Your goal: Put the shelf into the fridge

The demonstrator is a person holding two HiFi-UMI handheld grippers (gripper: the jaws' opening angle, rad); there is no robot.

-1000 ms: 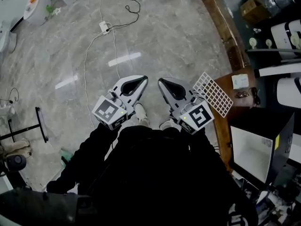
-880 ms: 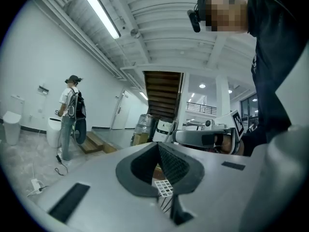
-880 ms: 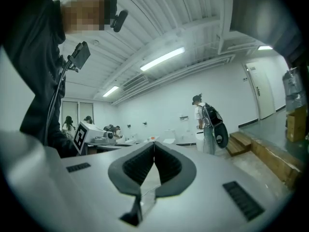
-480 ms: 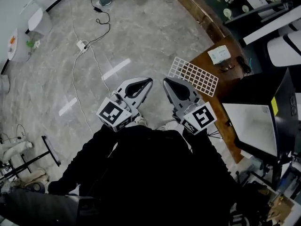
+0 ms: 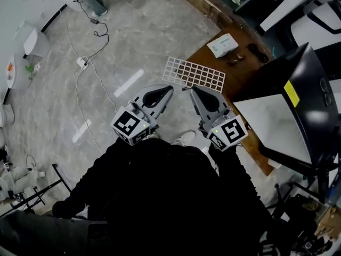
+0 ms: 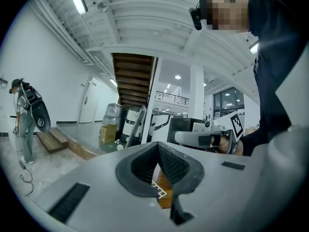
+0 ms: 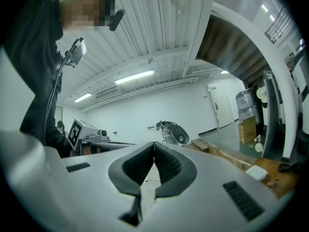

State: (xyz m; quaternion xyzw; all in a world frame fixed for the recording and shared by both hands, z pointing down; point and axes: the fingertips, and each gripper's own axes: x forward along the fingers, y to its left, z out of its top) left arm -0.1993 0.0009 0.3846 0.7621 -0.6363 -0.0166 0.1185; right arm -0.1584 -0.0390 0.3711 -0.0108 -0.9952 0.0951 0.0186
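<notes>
A white wire-grid shelf (image 5: 194, 74) lies flat on the corner of a brown wooden table (image 5: 234, 71), its left part hanging over the floor. To the right stands the small black fridge (image 5: 298, 89), its white inside (image 5: 266, 119) facing me. Both grippers are held side by side in front of my chest, just short of the shelf. My left gripper (image 5: 169, 90) is shut and empty, as its own view (image 6: 158, 147) shows, with a bit of the shelf (image 6: 158, 191) below the jaws. My right gripper (image 5: 188, 89), also seen as (image 7: 154, 151), is shut and empty too.
A white carton (image 5: 222, 45) and small dark items (image 5: 254, 50) lie on the table behind the shelf. A power strip (image 5: 81, 63) with cables runs over the marble floor. A black stand (image 5: 40, 191) is at lower left. A person (image 6: 26, 117) stands far off.
The head view has swung toward the table: shelf and fridge have shifted left and up in the view and look nearer. Both grippers stay shut and empty in front of me.
</notes>
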